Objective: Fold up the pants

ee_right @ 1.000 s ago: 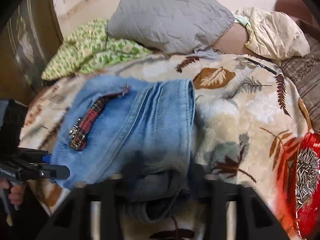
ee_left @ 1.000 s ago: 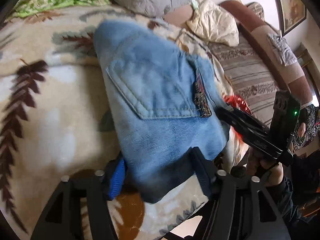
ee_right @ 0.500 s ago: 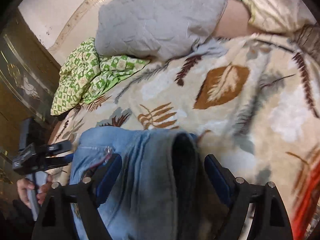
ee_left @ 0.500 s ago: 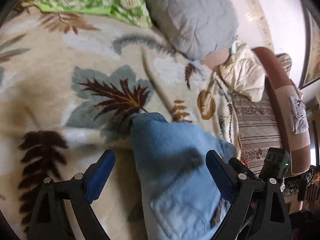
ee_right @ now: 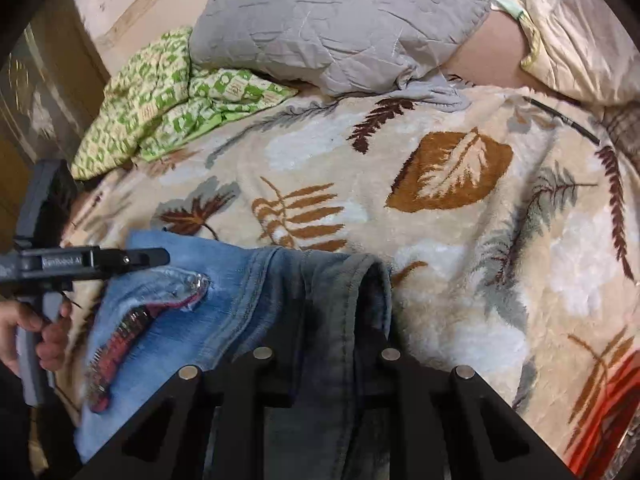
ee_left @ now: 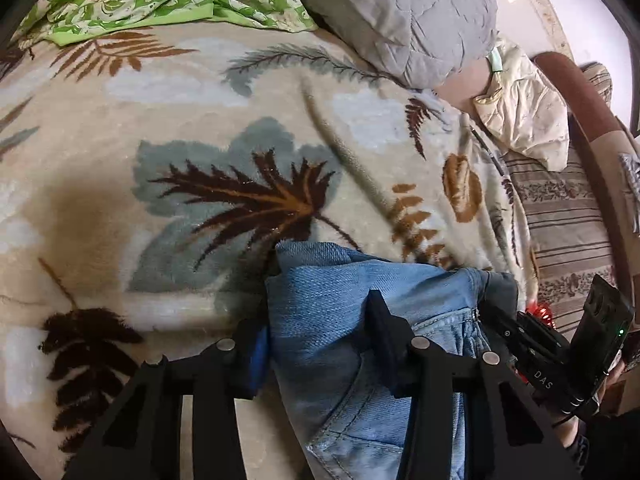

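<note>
With both sets of jaws closing on the far fold edge of the jeans (ee_left: 328, 308), which lie part-folded on the near side of the leaf-print blanket (ee_left: 200, 128), left gripper (ee_left: 316, 332) and right gripper (ee_right: 332, 320) should bite equal denim and draw the edge evenly. The right pads look clamped through the thick roll, though shadow hides the contact; pillow (ee_right: 336, 20) beyond stays clear.

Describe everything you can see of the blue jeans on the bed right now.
The light blue denim jeans lie folded into a thick bundle on the leaf-patterned fleece blanket. A back pocket, stitched seams and a red beaded patch show. The left tool and right tool are closing on the near folded edge, with denim between the jaws of each.
</note>
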`<action>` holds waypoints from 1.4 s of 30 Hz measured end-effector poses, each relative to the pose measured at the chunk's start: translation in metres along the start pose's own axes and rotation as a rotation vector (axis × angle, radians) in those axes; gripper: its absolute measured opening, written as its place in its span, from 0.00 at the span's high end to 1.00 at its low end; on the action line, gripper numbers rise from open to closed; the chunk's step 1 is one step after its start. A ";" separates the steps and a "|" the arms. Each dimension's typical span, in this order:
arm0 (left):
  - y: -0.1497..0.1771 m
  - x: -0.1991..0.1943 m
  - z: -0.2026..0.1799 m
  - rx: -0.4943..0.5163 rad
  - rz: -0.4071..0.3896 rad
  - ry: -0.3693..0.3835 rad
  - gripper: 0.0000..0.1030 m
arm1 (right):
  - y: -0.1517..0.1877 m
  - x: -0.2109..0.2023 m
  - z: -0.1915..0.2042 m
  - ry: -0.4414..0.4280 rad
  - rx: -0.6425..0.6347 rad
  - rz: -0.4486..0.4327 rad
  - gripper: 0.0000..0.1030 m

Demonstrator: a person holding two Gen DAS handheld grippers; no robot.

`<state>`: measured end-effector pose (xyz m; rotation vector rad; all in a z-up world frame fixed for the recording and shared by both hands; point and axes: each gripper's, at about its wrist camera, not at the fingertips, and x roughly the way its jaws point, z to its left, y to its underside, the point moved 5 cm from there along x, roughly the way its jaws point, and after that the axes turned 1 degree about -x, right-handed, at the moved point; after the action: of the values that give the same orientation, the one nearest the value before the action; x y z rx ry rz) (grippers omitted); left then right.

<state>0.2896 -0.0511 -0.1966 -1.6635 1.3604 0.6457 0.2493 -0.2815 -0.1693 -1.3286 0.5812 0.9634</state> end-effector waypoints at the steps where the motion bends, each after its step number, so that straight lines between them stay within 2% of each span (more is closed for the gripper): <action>1: 0.000 0.000 0.000 0.001 0.002 -0.003 0.55 | 0.000 0.001 -0.001 -0.001 0.007 0.002 0.81; 4: -0.001 -0.001 -0.003 0.010 -0.003 -0.009 0.53 | -0.001 0.003 -0.005 -0.018 0.035 0.003 0.81; 5: -0.002 -0.005 -0.002 0.014 -0.019 0.004 0.48 | -0.001 0.002 -0.005 -0.019 0.034 0.000 0.79; 6: -0.002 -0.008 -0.002 0.011 -0.032 0.011 0.40 | -0.001 0.000 -0.005 -0.027 0.031 -0.003 0.77; 7: 0.000 -0.016 0.000 -0.009 -0.053 0.013 0.33 | -0.001 -0.003 -0.004 -0.045 0.034 -0.007 0.67; 8: 0.002 -0.025 0.002 -0.026 -0.077 0.004 0.22 | 0.000 -0.011 -0.006 -0.061 0.049 -0.012 0.46; 9: 0.003 -0.032 0.003 -0.035 -0.094 0.000 0.13 | 0.001 -0.018 -0.007 -0.066 0.060 -0.014 0.32; 10: 0.007 -0.040 0.004 -0.043 -0.107 0.007 0.11 | 0.002 -0.029 -0.009 -0.074 0.077 -0.023 0.17; 12: 0.017 -0.054 0.000 -0.035 -0.104 0.065 0.10 | 0.006 -0.054 -0.011 -0.121 0.104 -0.067 0.14; 14: 0.033 -0.062 -0.005 -0.017 -0.067 0.085 0.10 | 0.011 -0.076 -0.014 -0.129 0.115 -0.094 0.08; 16: 0.049 -0.063 -0.009 0.003 -0.027 0.096 0.10 | 0.021 -0.091 -0.018 -0.176 0.165 -0.094 0.06; 19: 0.073 -0.058 -0.013 0.000 0.032 0.123 0.10 | 0.043 -0.094 -0.019 -0.312 0.277 -0.040 0.06; 24: 0.096 -0.044 -0.016 -0.054 0.079 0.169 0.10 | 0.076 -0.068 -0.020 -0.393 0.390 0.063 0.06; 26: 0.099 -0.037 -0.014 -0.098 0.095 0.199 0.02 | 0.082 -0.051 -0.022 -0.448 0.459 0.101 0.05; 29: 0.098 -0.030 -0.007 -0.177 0.091 0.243 0.00 | 0.085 -0.027 -0.030 -0.470 0.535 0.124 0.03; 31: 0.095 -0.029 -0.005 -0.216 0.083 0.268 0.00 | 0.082 -0.023 -0.032 -0.505 0.574 0.103 0.00; 34: 0.093 -0.027 -0.014 -0.229 0.098 0.310 0.00 | 0.075 -0.020 -0.029 -0.531 0.605 0.112 0.00; 35: 0.095 -0.025 -0.023 -0.229 0.126 0.353 0.00 | 0.073 -0.018 -0.026 -0.528 0.603 0.118 0.00; 36: 0.095 -0.022 -0.029 -0.219 0.130 0.351 0.00 | 0.070 -0.017 -0.021 -0.531 0.595 0.120 0.00; 38: 0.091 -0.023 -0.031 -0.171 0.065 0.236 0.00 | 0.068 -0.017 -0.015 -0.508 0.558 0.111 0.00; 40: 0.088 -0.021 -0.029 -0.169 0.049 0.238 0.00 | 0.069 -0.014 -0.014 -0.481 0.548 0.096 0.00; 42: 0.088 -0.022 -0.020 -0.191 0.057 0.274 0.00 | 0.069 -0.016 -0.015 -0.478 0.547 0.082 0.02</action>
<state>0.1971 -0.0600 -0.1945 -1.9268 1.5856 0.6128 0.1849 -0.3030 -0.1960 -0.5649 0.4811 1.0491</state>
